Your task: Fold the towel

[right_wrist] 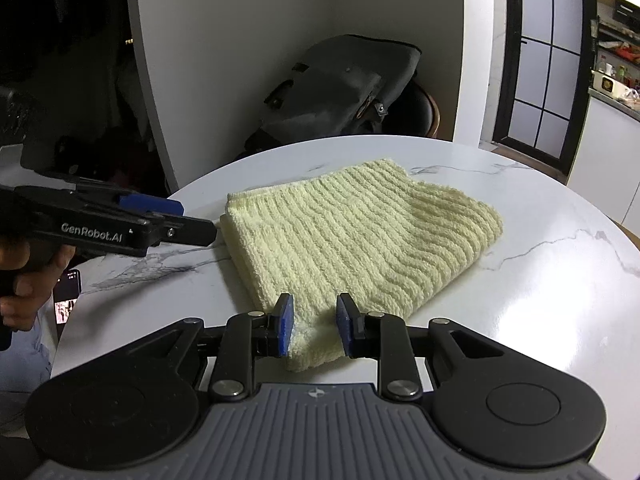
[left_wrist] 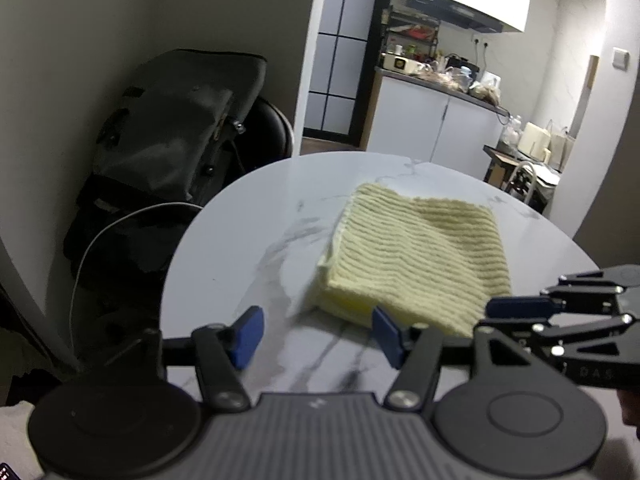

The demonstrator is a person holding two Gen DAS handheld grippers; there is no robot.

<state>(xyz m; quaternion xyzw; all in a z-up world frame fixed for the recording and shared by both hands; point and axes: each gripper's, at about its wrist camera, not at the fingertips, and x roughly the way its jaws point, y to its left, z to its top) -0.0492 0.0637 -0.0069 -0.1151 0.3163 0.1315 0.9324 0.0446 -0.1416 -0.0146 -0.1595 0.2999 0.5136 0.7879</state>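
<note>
One pale yellow ribbed towel (right_wrist: 352,236) lies folded into a thick, roughly square stack near the middle of the round marble surface (right_wrist: 540,300), with its nearest corner at 6 o'clock toward the right-hand camera.

The right gripper (right_wrist: 314,330) has its blue fingers (right_wrist: 285,328) standing narrow on either side of that near corner. The cloth sits between them, but whether the pads actually press on it cannot be told from here. The left gripper (left_wrist: 316,334) has its fingers spread wide with nothing between them; only bare marble shows in the gap, and the towel's left front corner lies just beyond, at about 1 o'clock. In the right-hand view the left tool comes in from 9 o'clock, its tip just beside the towel's left edge, held by a hand (right_wrist: 24,280).

The towel looks soft, plush and light. It will probably sag and slump when lifted, and the stacked layers could slide apart if only the top one is caught. A corner or the doubled folded edge, pinched through all layers, seems the surest hold; the ribbed pile should give grip.

Count: one towel, two grippers, one dark backpack (left_wrist: 172,128) on a chair beyond the surface, at 10 o'clock.
</note>
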